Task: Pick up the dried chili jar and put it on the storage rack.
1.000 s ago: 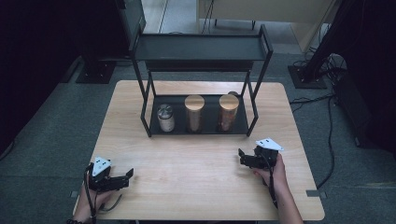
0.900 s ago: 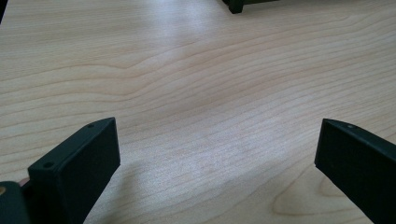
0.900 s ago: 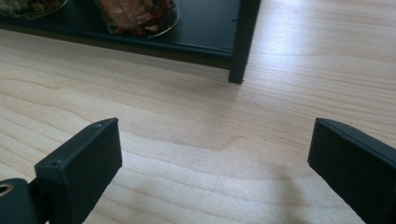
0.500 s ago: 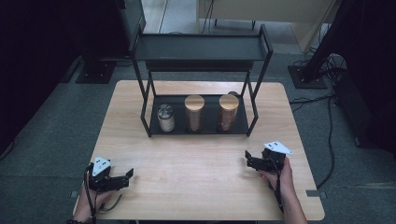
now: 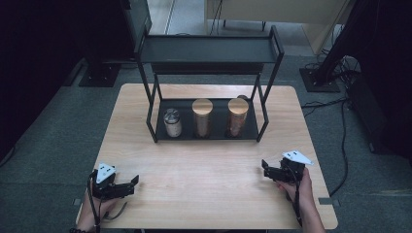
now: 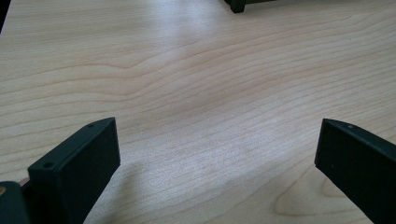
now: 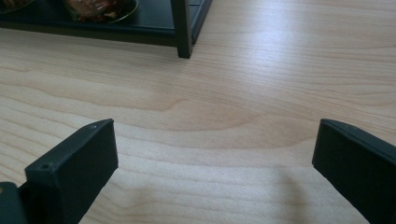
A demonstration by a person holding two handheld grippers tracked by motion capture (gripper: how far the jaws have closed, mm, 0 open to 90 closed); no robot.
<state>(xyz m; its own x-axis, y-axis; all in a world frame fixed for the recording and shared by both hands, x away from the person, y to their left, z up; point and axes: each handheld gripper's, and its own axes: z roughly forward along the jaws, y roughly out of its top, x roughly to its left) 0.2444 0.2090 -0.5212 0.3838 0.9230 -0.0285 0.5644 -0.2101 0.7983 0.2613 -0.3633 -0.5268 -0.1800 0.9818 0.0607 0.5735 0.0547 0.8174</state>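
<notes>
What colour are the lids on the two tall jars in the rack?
Light wood-tan, both lids alike. The high view shows them best.

My table [image 5: 209, 184] is pale wood with a smooth, lightly sheened top; the grain runs in long wavy lines and light glares softly off it in both gripper views. My left gripper [image 6: 217, 154] and right gripper [image 7: 215, 154] have matt black jaws that look like plastic, with flat faces and small holes. The rack [image 5: 209, 51] looks like black metal, matt on its frame, its lower tray a little glossy. Two jars [image 5: 202, 119] look like clear glass with smooth wooden lids. The small jar [image 5: 172, 123] has a shiny metallic lid. The floor [image 5: 53, 145] is rough grey carpet.
</notes>
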